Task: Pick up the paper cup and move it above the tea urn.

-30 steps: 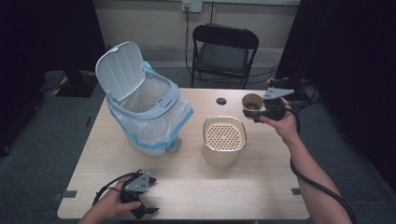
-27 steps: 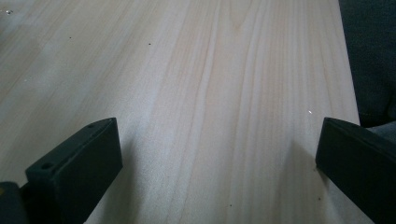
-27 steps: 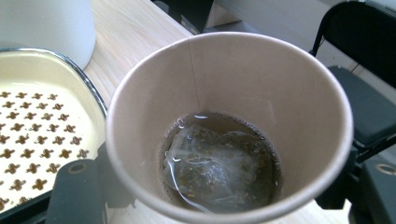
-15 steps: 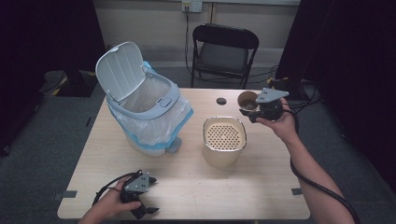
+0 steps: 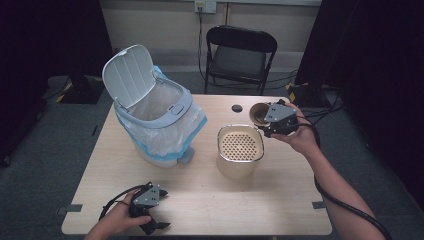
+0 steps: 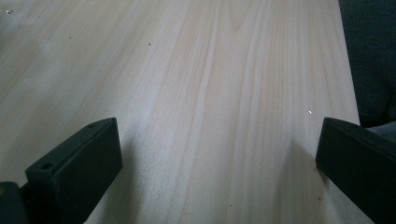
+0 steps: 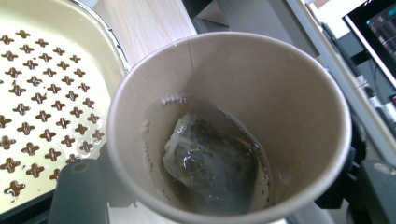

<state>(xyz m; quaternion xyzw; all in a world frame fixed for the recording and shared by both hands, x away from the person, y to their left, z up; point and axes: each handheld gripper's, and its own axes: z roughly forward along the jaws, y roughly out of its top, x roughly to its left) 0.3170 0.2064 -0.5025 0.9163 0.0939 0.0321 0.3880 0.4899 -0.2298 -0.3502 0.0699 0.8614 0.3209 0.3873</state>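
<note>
Currently mid-pour: right gripper (image 5: 270, 121) clamped on paper cup (image 5: 258, 113), jaws closed against cup wall on both sides, cup held off the table and tipped toward cream strainer bin (image 5: 240, 145), just beside its far right rim. Inside cup in right gripper view: wet tea bag (image 7: 210, 163) stuck low on the wall, thin film of liquid around it, droplets already on perforated strainer lid (image 7: 42, 93). Left gripper (image 5: 150, 220) parked at near left edge of table (image 5: 280, 200), jaws spread wide, nothing between them, only bare wood in left gripper view. Pedal bin (image 5: 155, 120) with lid up and plastic liner at far left, well apart from cup. For a clean step, probably: bring cup mouth fully over the perforations before tipping further, tilt slowly so liquid runs off the lip and not down the outside, keep squeeze light enough not to crush the paper wall. Tea bag likely to slide out with last of the liquid; worth stopping tilt short if bag meant for the pedal bin.
</note>
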